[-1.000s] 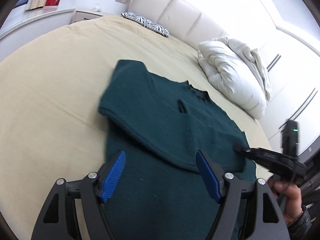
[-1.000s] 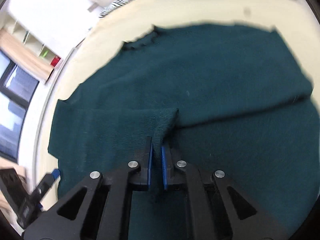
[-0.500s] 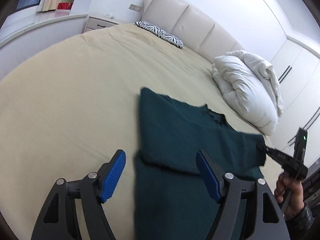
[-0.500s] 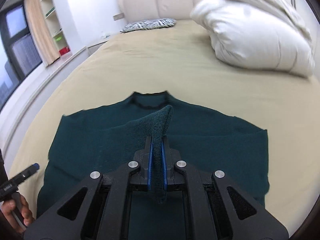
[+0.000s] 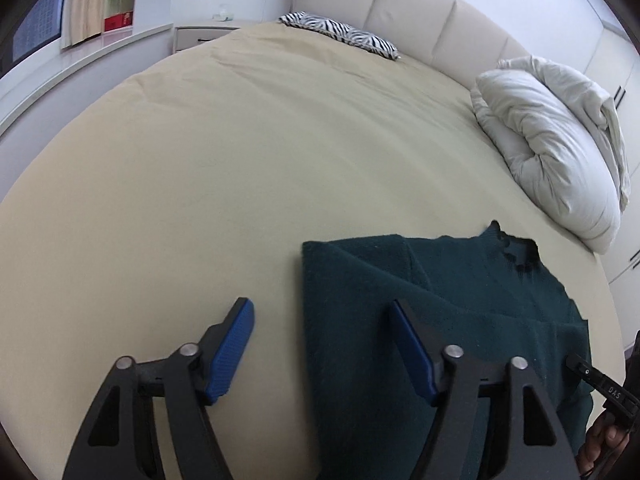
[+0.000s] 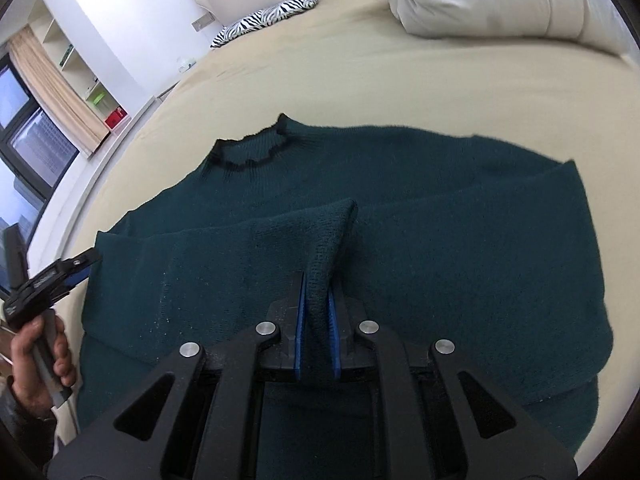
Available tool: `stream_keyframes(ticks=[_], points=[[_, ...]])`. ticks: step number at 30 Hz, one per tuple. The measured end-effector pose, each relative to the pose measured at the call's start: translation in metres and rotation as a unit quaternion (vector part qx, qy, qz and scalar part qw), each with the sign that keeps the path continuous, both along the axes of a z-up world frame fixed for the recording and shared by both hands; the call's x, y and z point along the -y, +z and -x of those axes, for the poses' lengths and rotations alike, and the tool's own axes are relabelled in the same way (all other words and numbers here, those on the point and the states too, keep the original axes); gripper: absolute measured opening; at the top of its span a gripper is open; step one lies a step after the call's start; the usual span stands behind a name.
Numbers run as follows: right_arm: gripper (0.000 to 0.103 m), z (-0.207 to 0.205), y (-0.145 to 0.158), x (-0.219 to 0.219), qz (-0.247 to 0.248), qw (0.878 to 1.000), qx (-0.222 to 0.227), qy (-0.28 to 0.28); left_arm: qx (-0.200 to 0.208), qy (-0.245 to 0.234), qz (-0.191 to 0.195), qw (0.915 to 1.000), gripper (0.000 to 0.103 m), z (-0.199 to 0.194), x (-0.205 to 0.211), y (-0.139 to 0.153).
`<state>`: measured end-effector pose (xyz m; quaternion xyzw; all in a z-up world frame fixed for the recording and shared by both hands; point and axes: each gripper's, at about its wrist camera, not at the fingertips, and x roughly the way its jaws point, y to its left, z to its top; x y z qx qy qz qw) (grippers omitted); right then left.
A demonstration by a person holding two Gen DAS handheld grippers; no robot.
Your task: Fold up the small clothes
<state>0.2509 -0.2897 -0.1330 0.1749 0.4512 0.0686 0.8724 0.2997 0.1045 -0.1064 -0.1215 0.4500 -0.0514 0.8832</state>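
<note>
A: Item one, the garment?

B: A dark green knitted sweater [image 6: 440,240] is laid flat on a beige bed sheet [image 5: 200,160], filling the middle and lower part of the right wrist view; its ribbed collar [image 6: 252,152] is seen at upper centre-left. In the left wrist view it is found in the lower right of the frame.

A: Item two, the right gripper?

B: The right gripper [image 6: 316,320] is entered at lower centre of its own view. Its blue pads are set narrowly, and a raised fold of the sweater's cuff is pinched between them, lifted off the layer beneath.

A: Item three, the left gripper?

B: The left gripper [image 5: 324,344] is listed at lower centre of its view. Its jaws have just been closing and are seen partly apart, with nothing pressed by either pad. The left pad is seen over bare sheet, the right pad over the sweater, and the garment's left edge is seen in the gap. In the right wrist view this gripper is shown at the left edge, held by a hand [image 6: 40,348], its tip just beside the sweater's left corner.

A: Surroundings?

B: A white folded duvet [image 5: 560,152] is recorded at upper right, a zebra-striped pillow [image 5: 340,34] at upper centre, and a padded cream headboard [image 5: 420,8] behind both.
</note>
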Motion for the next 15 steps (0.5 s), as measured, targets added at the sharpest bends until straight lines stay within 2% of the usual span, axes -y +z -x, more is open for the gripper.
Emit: stream_keyframes(ticks=[1, 4, 7, 15], points=[[0.011, 0.000, -0.002, 0.000, -0.003, 1.000, -0.001, 0.001, 0.000, -0.008, -0.011, 0.9999, 0.035, -0.002, 0.005, -0.002], [0.011, 0.003, -0.006, -0.003, 0.011, 1.000, -0.003, 0.001, -0.001, -0.019, -0.031, 0.9993, 0.015, -0.007, 0.012, -0.005], [0.008, 0.004, -0.010, -0.004, 0.019, 1.000, -0.001, -0.006, 0.003, -0.022, -0.039, 0.9990, 0.009, -0.013, 0.010, -0.005], [0.007, 0.004, -0.011, -0.009, 0.032, 0.999, -0.003, -0.021, 0.018, -0.037, -0.073, 0.9965, 0.008, -0.019, 0.011, -0.016]])
